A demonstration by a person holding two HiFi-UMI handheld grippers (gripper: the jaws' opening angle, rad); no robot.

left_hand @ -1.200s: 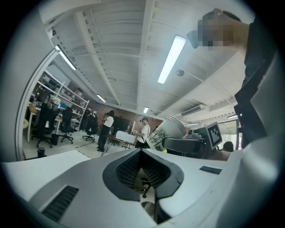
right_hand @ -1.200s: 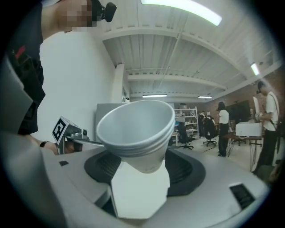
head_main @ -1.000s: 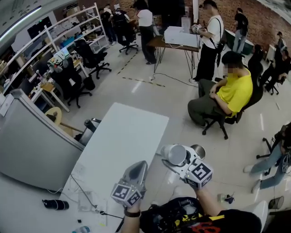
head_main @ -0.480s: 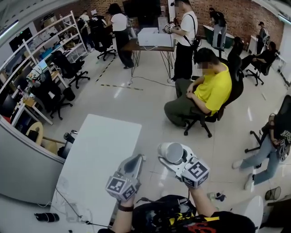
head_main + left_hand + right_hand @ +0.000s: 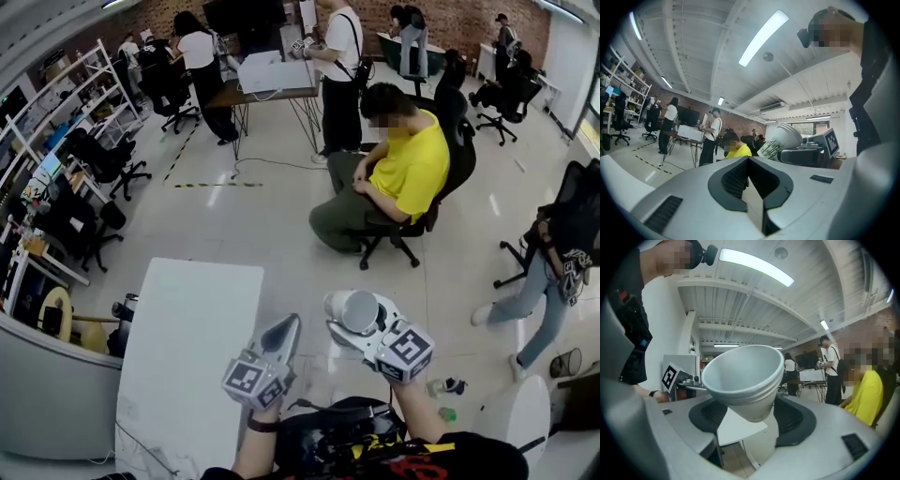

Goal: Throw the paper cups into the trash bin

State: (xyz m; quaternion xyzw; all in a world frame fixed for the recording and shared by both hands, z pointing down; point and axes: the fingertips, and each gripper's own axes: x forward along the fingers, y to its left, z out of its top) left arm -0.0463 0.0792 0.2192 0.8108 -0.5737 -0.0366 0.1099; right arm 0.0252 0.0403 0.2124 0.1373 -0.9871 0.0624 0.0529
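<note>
A: Cups (image 5: pixel 745 380) first, where are they

B: In the right gripper (image 5: pixel 349 325), fingers (image 5: pixel 799 420) grasping the lower part from both sides. The mouth faces back at that gripper's camera. There's a double line under the rim, so probably two nested, can't swear to it

A: Head view agrees?

B: Yes, held up in the air in front of the person, over bare floor (image 5: pixel 281 225), just right of the desk (image 5: pixel 187 356). Touching nothing but the fingers

A: Left gripper (image 5: pixel 289 326)?

B: Fingers clenched together, nothing between them, its own view shows that plainly. It hangs just beside the right one, both pointing roughly level and away from the person

A: Bin?

B: Can't pick one out for sure. Two candidates: a dark canister (image 5: pixel 122 328) at the desk's left side and a mesh basket (image 5: pixel 565 363) at the far right edge, both too small to call. Neither is near the cups

A: So progress?

B: Pick-up looks done, cups are secured and off any surface. I'd call it the carry stage, maybe halfway. Still left: reach the bin, get the cups over its opening, release. No other cups show in any view, so this load may be the whole job

A: Risk?

B: Thin cup walls, so a hard squeeze could crush them. The person in yellow (image 5: pixel 408 164) is seated well ahead, not in the way
</note>
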